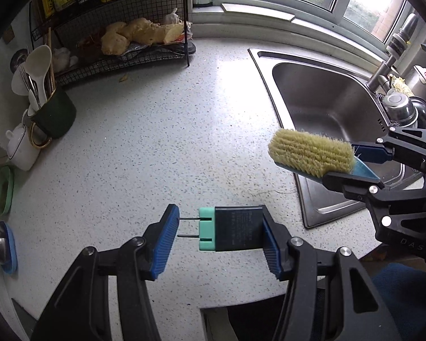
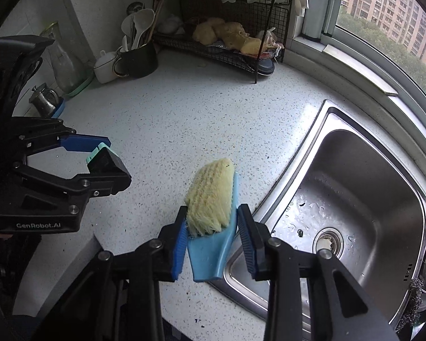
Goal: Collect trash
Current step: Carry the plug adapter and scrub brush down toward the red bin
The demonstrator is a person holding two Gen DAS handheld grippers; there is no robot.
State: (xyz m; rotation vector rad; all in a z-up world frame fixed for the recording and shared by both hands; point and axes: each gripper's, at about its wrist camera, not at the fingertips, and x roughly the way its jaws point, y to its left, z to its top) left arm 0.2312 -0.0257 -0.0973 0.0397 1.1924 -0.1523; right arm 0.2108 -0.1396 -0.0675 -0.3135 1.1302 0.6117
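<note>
My left gripper (image 1: 218, 220) is shut on a black power adapter (image 1: 237, 231) with a mint-green end. Its two metal prongs press on the left pad and its black body on the right pad, and it hangs above the speckled counter (image 1: 162, 142). From the right wrist view, the same adapter (image 2: 106, 160) sits in the left gripper (image 2: 115, 162) at the left edge. My right gripper (image 2: 212, 217) is shut on a blue scrubbing brush (image 2: 210, 193) with pale yellow bristles, held by its handle near the sink's corner. The left wrist view shows that brush (image 1: 309, 150) in the right gripper (image 1: 340, 162) at the right.
A steel sink (image 2: 383, 176) fills the right side, with a faucet (image 1: 389, 56) behind it. A black wire rack (image 1: 122, 54) holding ginger stands at the back. A dark mug of utensils (image 1: 54, 113), a white teapot (image 1: 21, 145) and a metal pot (image 2: 44, 103) line the left wall.
</note>
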